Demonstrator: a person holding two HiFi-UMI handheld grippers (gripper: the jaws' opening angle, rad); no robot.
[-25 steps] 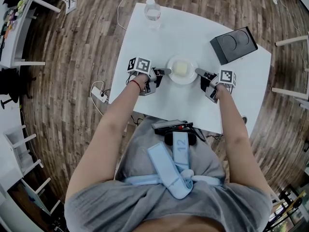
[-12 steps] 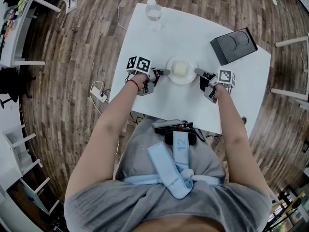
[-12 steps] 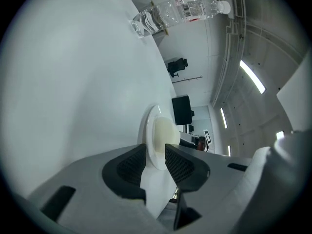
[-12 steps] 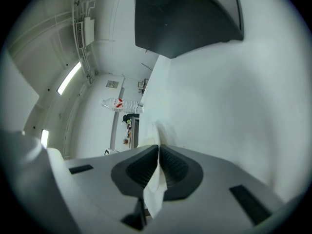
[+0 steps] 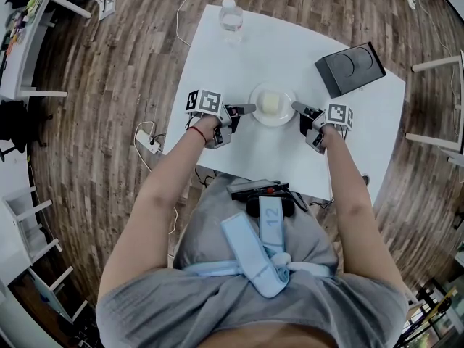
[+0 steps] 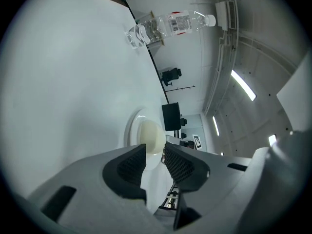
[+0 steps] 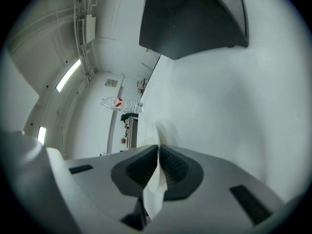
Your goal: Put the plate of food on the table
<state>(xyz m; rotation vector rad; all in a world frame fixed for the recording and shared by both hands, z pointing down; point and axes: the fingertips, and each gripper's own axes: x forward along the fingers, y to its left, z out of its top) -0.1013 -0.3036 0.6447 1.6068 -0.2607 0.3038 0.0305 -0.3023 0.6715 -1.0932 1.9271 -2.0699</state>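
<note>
A white plate (image 5: 259,117) with a pale yellow block of food (image 5: 270,103) rests on the white table (image 5: 290,49). My left gripper (image 5: 248,109) sits at the plate's left rim. In the left gripper view its jaws stand a little apart, open (image 6: 155,155), with the plate (image 6: 132,130) and the food (image 6: 150,136) just past the tips. My right gripper (image 5: 296,108) is at the plate's right rim. In the right gripper view it (image 7: 159,155) is shut on the thin white rim of the plate (image 7: 155,189), which runs between the pads.
A clear water bottle (image 5: 229,17) stands at the table's far edge, also in both gripper views (image 6: 165,26) (image 7: 122,104). A black box-like device (image 5: 351,67) (image 7: 195,18) sits at the far right. A power strip (image 5: 151,141) lies on the wooden floor, left of the table.
My left gripper has drawn back a little to the left, away from the plate. The plate and my right gripper have stayed almost in place.
</note>
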